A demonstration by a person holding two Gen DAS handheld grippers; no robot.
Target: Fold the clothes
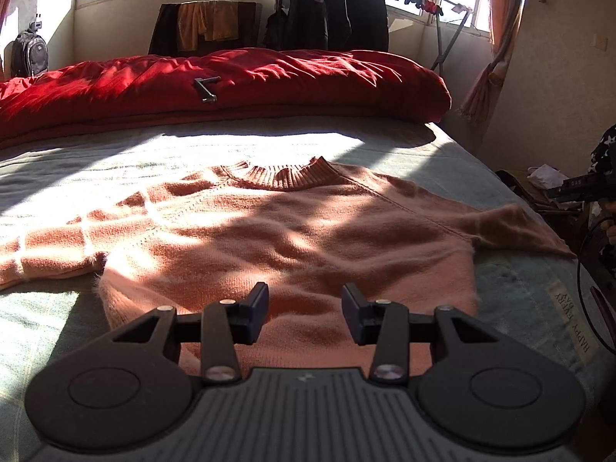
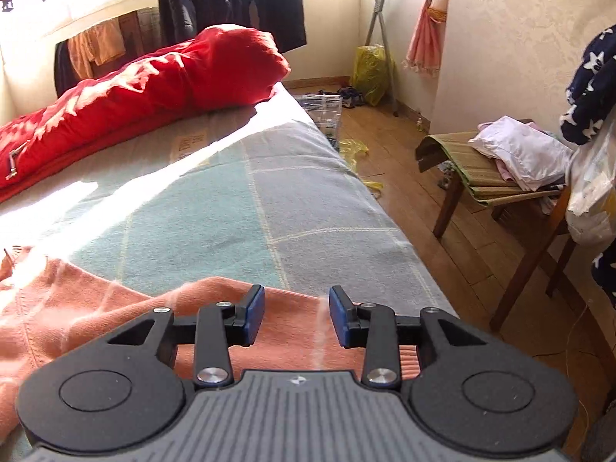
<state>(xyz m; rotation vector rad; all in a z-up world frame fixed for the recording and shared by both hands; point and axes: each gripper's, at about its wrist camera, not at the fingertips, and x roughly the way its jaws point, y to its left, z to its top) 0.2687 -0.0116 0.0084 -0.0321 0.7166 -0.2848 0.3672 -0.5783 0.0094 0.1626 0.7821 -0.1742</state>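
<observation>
Beneath both parted tools (image 1: 305,313) (image 2: 296,315), the flat peach sweater (image 1: 292,231)

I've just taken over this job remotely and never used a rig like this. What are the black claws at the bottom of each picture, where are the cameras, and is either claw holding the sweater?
Each picture comes from a fisheye camera on a handheld gripper, looking forward along its two fingers. No robot arm: a person carries one gripper in each hand. The left view shows the left gripper above the hem of a pink sweater, spread flat on the bed. The right view shows the right gripper over the sweater's sleeve near the bed's edge. Both stand open and hold nothing. A red quilt lies bunched at the bed's far end.
</observation>
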